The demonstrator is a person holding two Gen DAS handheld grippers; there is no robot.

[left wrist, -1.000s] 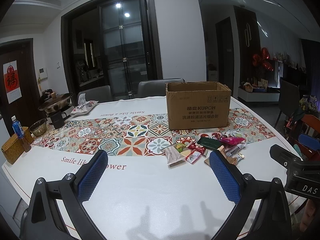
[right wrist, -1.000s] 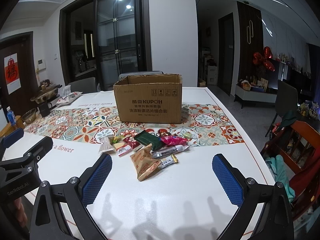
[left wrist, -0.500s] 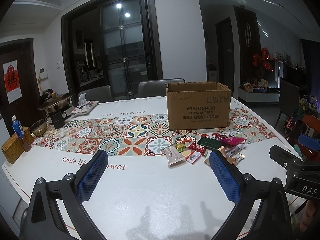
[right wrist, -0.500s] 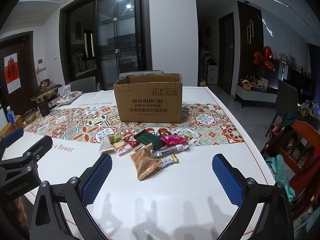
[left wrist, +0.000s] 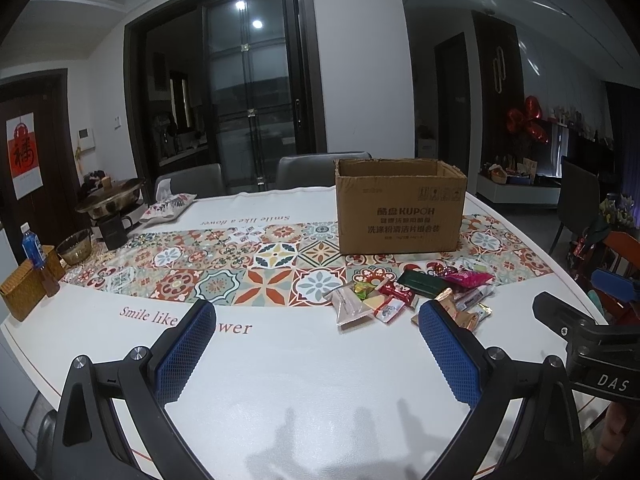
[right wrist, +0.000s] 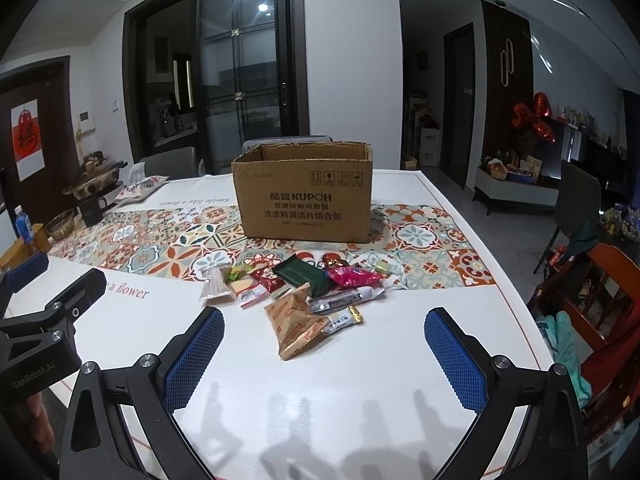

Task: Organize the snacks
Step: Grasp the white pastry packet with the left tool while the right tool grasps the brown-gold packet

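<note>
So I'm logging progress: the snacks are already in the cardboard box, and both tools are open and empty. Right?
Not quite. The snacks still lie in a pile on the table in front of the cardboard box, as the right wrist view shows. The left tool and right tool are indeed open and empty.

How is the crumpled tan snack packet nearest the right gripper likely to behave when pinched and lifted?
The tan packet looks like thin, creased film, so it will probably flex and crinkle rather than stay stiff. It appears puffed and small, so likely light. Its glossy surface may slip, though the right gripper, open now, has textured blue fingers that should help.
</note>
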